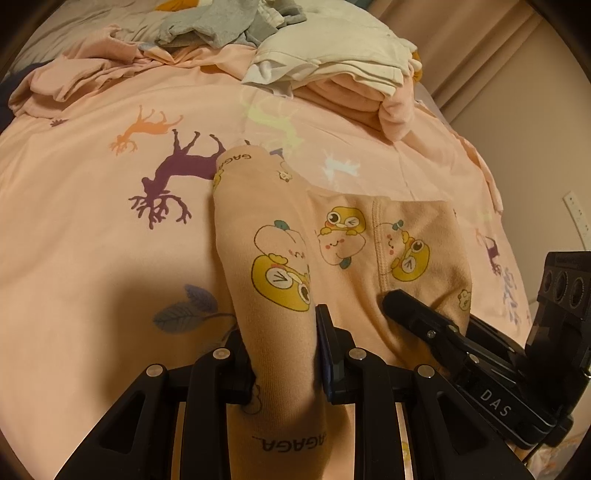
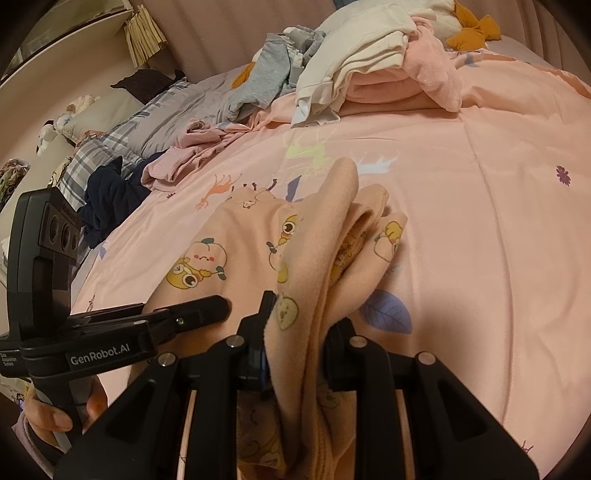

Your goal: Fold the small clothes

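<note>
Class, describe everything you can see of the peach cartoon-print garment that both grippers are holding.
The peach garment looks like soft knit cotton, printed with yellow cartoon creatures, pale peach faces and "GAGAGA" lettering. A stitched seam runs down one panel. It lies partly on the pink bedspread, its near edges lifted. The left gripper clamps a rolled fold at one side; the right gripper clamps a bunch of layered folds at the other. Nothing else touches it.

I'm working in a home bedroom: bed (image 2: 480,192) wearing a pink deer-print duvet, laundry pile (image 2: 369,66) lying near a padded headboard (image 2: 221,33).
</note>
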Motion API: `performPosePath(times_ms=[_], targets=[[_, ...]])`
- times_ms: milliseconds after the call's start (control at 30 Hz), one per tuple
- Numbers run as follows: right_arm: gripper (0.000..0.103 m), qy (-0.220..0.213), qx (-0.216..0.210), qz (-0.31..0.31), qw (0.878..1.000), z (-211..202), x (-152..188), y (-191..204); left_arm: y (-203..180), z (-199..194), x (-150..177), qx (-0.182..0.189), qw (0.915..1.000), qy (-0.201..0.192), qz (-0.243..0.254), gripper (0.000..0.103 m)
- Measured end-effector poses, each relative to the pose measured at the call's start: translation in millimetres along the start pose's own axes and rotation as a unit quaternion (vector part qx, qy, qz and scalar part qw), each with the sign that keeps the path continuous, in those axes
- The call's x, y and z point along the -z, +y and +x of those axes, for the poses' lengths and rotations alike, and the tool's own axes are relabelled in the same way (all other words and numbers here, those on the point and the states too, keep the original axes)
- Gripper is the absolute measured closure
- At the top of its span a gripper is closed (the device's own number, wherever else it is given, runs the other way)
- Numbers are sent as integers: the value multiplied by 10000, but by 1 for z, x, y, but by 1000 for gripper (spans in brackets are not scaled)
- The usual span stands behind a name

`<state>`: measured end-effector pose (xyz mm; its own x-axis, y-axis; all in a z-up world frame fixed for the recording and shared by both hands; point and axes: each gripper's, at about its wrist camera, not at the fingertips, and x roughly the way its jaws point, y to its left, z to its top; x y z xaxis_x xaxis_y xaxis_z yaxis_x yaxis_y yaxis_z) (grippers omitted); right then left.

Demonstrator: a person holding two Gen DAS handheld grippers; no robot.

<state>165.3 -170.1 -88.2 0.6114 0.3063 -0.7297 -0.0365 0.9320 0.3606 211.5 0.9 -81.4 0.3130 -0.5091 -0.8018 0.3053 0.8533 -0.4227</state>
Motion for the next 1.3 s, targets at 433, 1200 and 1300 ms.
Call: performPosePath(times_ms=[433, 1200, 1300], targets=[[78, 35, 82, 46, 9999, 2, 2, -3, 0, 2, 1, -55, 10000, 13, 35, 80], [77, 60, 108, 114, 9999, 3, 6, -8, 0, 3, 1, -108, 9999, 15, 67, 80], [77, 62, 108, 110, 9999, 3, 6, -9, -1, 3, 1, -110, 9999, 17, 66, 80]])
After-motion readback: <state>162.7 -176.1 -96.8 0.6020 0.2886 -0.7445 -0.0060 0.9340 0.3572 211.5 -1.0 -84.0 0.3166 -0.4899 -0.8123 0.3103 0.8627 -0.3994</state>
